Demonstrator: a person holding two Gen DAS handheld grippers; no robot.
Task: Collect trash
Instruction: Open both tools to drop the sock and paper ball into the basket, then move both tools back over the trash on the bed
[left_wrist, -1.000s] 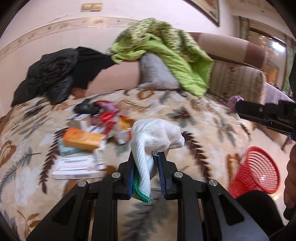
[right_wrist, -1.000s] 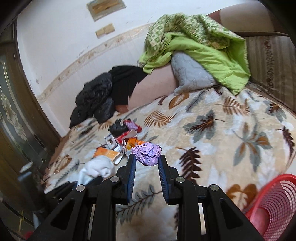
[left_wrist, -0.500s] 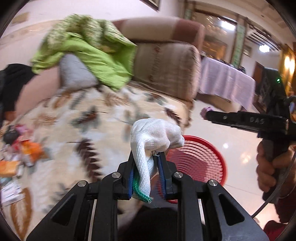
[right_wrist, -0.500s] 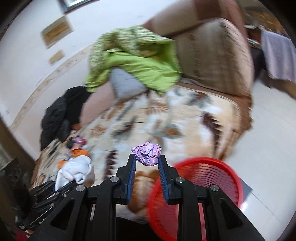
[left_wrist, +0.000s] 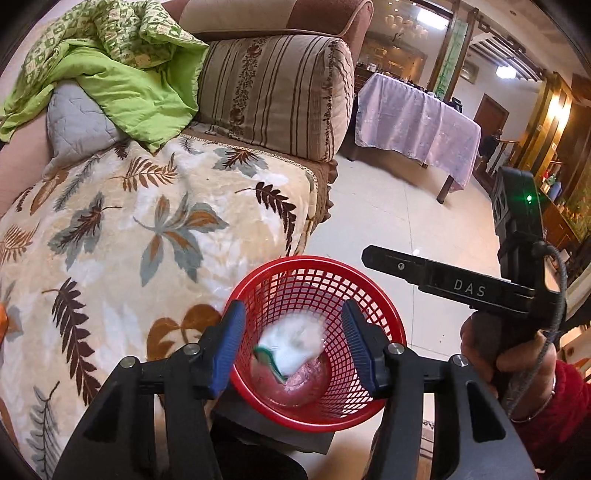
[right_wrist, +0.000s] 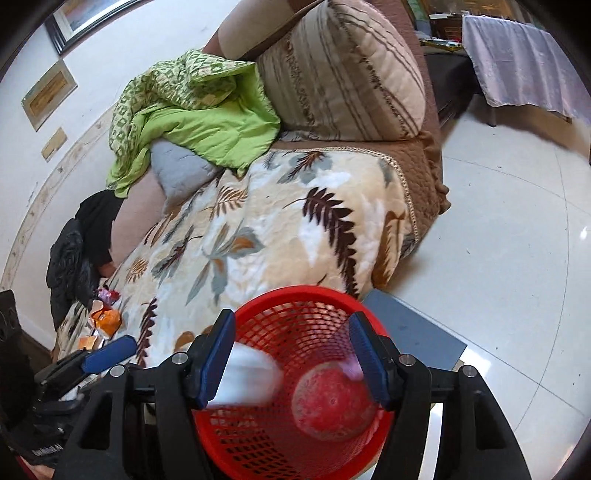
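Note:
A red mesh basket (left_wrist: 376, 306) stands on the floor beside the sofa; it also shows in the right wrist view (right_wrist: 295, 299). My left gripper (left_wrist: 293, 345) is open right above it. A white cloth with a green edge (left_wrist: 291, 347) falls blurred inside the basket, over a purple wad (left_wrist: 308, 376). My right gripper (right_wrist: 293, 363) is open over the same basket; the white cloth (right_wrist: 251, 380) and a purple blur (right_wrist: 351, 369) drop below it. More trash (right_wrist: 103, 321) lies on the leaf-print blanket (right_wrist: 266, 236) at far left.
The sofa has a striped armrest cushion (left_wrist: 277, 88), a green quilt (left_wrist: 122, 74) and a grey pillow (left_wrist: 74, 118). A table with a lilac cloth (left_wrist: 417, 122) stands across the tiled floor (right_wrist: 517, 240). A grey mat (right_wrist: 413, 328) lies under the basket.
Both grippers swung from the sofa to above the red basket and opened. The white cloth and the purple wad left the jaws and are dropping into the basket.

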